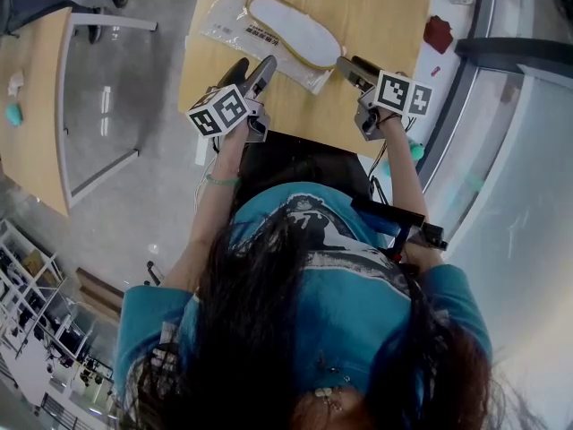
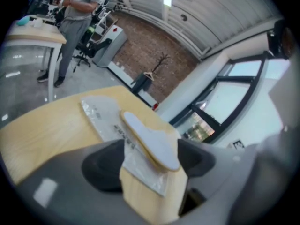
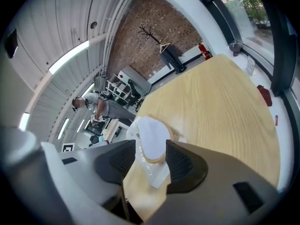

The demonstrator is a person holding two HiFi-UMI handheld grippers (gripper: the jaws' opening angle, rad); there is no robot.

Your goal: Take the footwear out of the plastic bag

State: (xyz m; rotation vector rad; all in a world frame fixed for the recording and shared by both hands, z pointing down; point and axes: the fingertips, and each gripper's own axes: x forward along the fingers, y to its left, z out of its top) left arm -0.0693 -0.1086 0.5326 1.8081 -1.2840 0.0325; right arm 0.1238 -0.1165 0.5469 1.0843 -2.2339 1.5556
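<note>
A flat white slipper [image 1: 295, 30] with a tan rim lies on top of a clear plastic bag [image 1: 224, 21] on the wooden table [image 1: 376, 16]. My left gripper [image 1: 252, 68] hovers at the table's near edge, just short of the bag's corner, jaws apart and holding nothing. My right gripper [image 1: 352, 65] is beside the slipper's near end, also open and empty. In the left gripper view the slipper [image 2: 152, 139] and bag [image 2: 101, 114] show beyond the gripper [image 2: 151, 163]. In the right gripper view the slipper [image 3: 152, 139] sits on the bag [image 3: 157, 175] just past the gripper [image 3: 151, 161].
A second wooden table [image 1: 36, 106] stands to the left with a teal object [image 1: 12, 113] on it. A dark red item [image 1: 439, 34] lies on the white ledge by the window at right. A person [image 2: 77, 13] stands far off in the room.
</note>
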